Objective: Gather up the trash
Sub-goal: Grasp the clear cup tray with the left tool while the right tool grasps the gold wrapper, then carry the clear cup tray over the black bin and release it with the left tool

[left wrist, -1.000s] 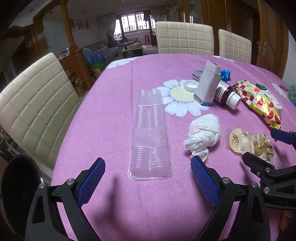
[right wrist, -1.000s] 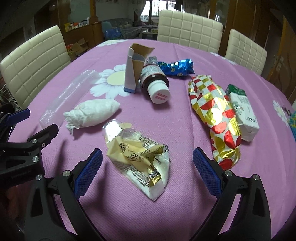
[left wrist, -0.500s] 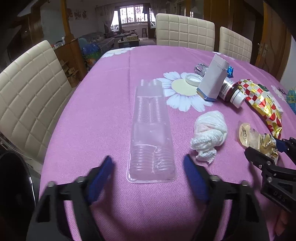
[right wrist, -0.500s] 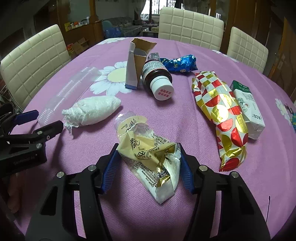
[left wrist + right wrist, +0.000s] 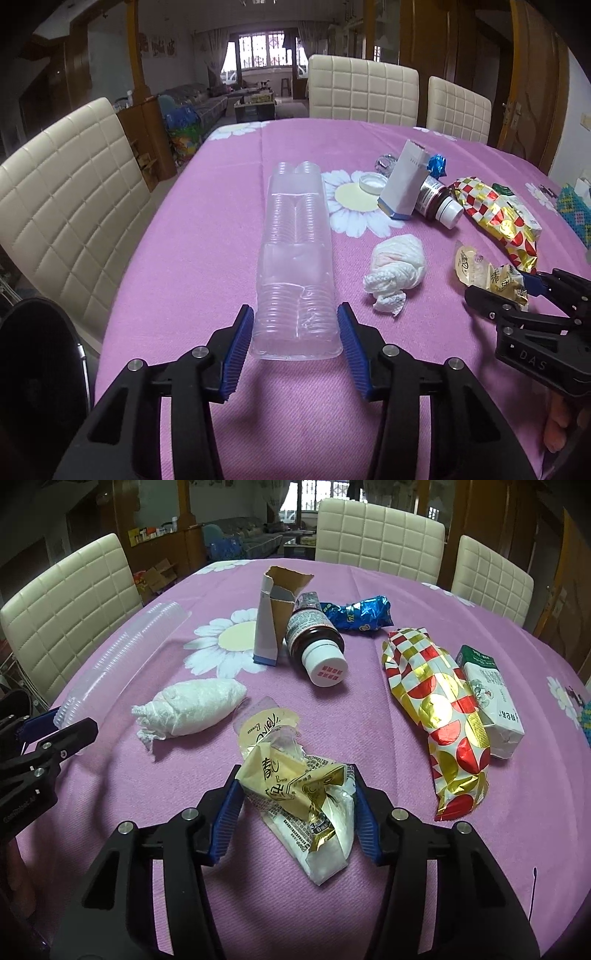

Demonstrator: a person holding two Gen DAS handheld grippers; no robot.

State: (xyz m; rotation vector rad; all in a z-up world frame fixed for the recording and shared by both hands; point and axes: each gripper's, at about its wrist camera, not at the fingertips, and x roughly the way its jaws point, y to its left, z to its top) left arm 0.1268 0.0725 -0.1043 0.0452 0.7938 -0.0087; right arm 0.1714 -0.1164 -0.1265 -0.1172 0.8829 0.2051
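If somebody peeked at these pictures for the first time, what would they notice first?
Probably the bright pink tablecloth with white daisies, scattered with rubbish. Up front, the right gripper is closing on a crumpled yellow wrapper, and the left gripper is closing around the near end of a long clear plastic tray. A shiny red-and-gold bag glitters on the right.

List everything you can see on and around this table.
clear plastic tray: one, transparent, table's left
tissue wad: one, white, centre
crumpled wrapper: one, cream-gold, near edge
carton: one, white-blue, upright, torn
bottle: one, brown, white cap, lying beside carton
foil wrapper: one, blue, behind bottle
foil bag: one, red-gold, right
box: one, white-green, beside bag
lid: one, white, on daisy
tablecloth: one, pink
chairs: three, cream, around table
left gripper: closing around tray end
right gripper: closing, pads on crumpled wrapper
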